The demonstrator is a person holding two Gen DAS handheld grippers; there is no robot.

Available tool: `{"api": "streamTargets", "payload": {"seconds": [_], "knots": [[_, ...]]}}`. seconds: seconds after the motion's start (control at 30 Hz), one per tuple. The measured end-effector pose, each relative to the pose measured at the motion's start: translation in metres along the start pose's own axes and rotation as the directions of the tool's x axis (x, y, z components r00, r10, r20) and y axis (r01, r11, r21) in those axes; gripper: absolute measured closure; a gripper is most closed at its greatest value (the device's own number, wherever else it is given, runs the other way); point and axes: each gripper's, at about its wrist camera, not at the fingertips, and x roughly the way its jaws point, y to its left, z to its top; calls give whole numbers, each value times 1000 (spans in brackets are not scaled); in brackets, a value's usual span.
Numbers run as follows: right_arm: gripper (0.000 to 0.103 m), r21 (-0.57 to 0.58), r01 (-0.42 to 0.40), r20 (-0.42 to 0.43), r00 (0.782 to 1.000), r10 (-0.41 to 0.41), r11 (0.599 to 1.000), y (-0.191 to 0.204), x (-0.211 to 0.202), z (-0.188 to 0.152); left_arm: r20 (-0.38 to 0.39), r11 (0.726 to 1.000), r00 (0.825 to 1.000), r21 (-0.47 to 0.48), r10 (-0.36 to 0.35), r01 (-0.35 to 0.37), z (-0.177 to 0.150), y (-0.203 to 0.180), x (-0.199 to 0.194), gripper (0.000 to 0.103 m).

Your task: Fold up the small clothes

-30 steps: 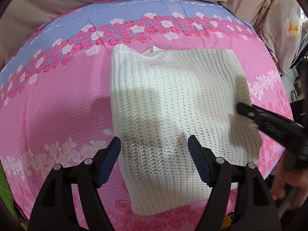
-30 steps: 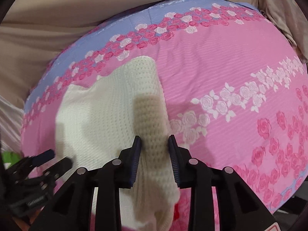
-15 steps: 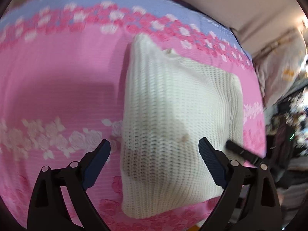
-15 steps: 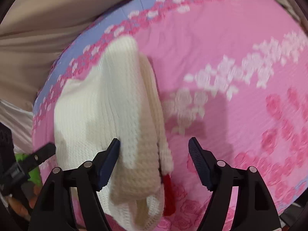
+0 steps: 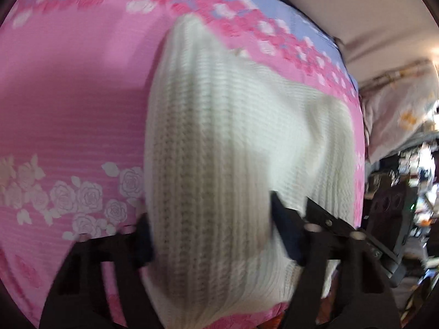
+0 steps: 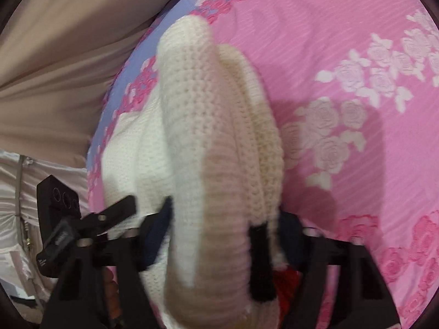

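Observation:
A white knit sweater [image 5: 247, 126] lies folded on the pink rose-print bedsheet [image 5: 68, 96]. My left gripper [image 5: 211, 233] straddles the sweater's near left edge. Its jaws are closing, and the knit bulges up between the pads and touches both. In the right wrist view, the sweater's [image 6: 197, 115] thick folded right edge fills my right gripper [image 6: 227, 224]. Those jaws are closing too and pinch the layers. Each gripper shows in the other's view: the right gripper [image 5: 337, 224] at the sweater's far side, the left gripper [image 6: 115, 213] at the lower left.
Beige fabric [image 6: 55, 54] rises behind the bed. A floral pillow [image 5: 397, 115] and dark clutter sit past the bed's right side. Something red [image 6: 285, 279] shows at the near bed edge beside a black strip [image 6: 260, 260]. Bare sheet [image 6: 356, 41] spreads to the right.
Both grippers sank onto the sweater. Their jaws spread wide, then narrowed around its left and right edges, and the knit now bunches up between the fingers.

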Motion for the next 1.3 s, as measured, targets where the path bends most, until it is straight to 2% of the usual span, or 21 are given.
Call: {"api": "streamTargets", "payload": {"seconds": [0.07, 0.2, 0.33, 0.47, 0.5, 0.57, 0.67, 0.73, 0.8, 0.83, 0.9, 0.93, 1.0, 1.07, 1.1, 1.13, 1.2, 1.3], "knots": [[64, -47, 37, 28, 999, -36, 998, 16, -12, -2, 5, 999, 1000, 30, -17, 17, -1, -13, -15, 54], [67, -85, 10, 100, 995, -1, 996, 41, -57, -11, 27, 991, 996, 99, -90, 87, -5, -42, -55, 55], [67, -128, -11, 191, 981, 36, 992, 64, -119, -23, 85, 963, 980, 216, -179, 158, -11, -81, -110, 55], [67, -233, -37, 313, 943, 111, 972, 104, -193, -28, 182, 927, 944, 313, -274, 208, -10, -110, -175, 54], [66, -256, -43, 330, 935, 129, 966, 112, -204, -29, 222, 918, 929, 336, -297, 213, -9, -114, -197, 54], [66, -325, -56, 368, 912, 180, 944, 143, -224, -29, 295, 905, 900, 377, -320, 198, -8, -115, -233, 53], [65, -428, -84, 389, 882, 267, 900, 191, -238, -28, 391, 908, 864, 388, -317, 157, -7, -102, -274, 50], [63, -466, -99, 384, 873, 302, 879, 216, -231, -28, 439, 925, 852, 360, -285, 124, -4, -85, -285, 46], [60, -499, -101, 365, 876, 314, 861, 236, -212, -27, 474, 951, 851, 297, -226, 87, 1, -56, -284, 43], [55, -505, -100, 356, 880, 313, 857, 240, -198, -29, 486, 963, 853, 260, -191, 68, 0, -40, -280, 40], [47, -495, -130, 328, 888, 324, 859, 239, -156, -29, 485, 985, 870, 170, -87, 4, 5, 0, -250, 31], [43, -486, -127, 319, 895, 311, 865, 233, -133, -29, 477, 993, 879, 108, -7, -50, 5, 24, -228, 29], [43, -438, -7, 310, 937, 159, 899, 213, -74, -31, 417, 987, 897, 7, 145, -162, 1, 69, -182, 29], [46, -372, 154, 265, 963, -54, 915, 189, -20, -34, 349, 969, 904, -73, 246, -235, -14, 105, -156, 31], [53, -362, 194, 236, 965, -112, 912, 181, -6, -42, 326, 966, 909, -108, 258, -235, -26, 118, -149, 31], [54, -367, 202, 224, 967, -124, 908, 178, -2, -51, 322, 967, 913, -124, 251, -222, -35, 124, -148, 30], [54, -403, 178, 203, 974, -102, 898, 177, -1, -75, 333, 971, 913, -122, 237, -208, -49, 125, -150, 30], [54, -446, 164, 151, 983, -107, 880, 188, 11, -91, 345, 965, 901, -87, 264, -249, -52, 112, -145, 24]]}}
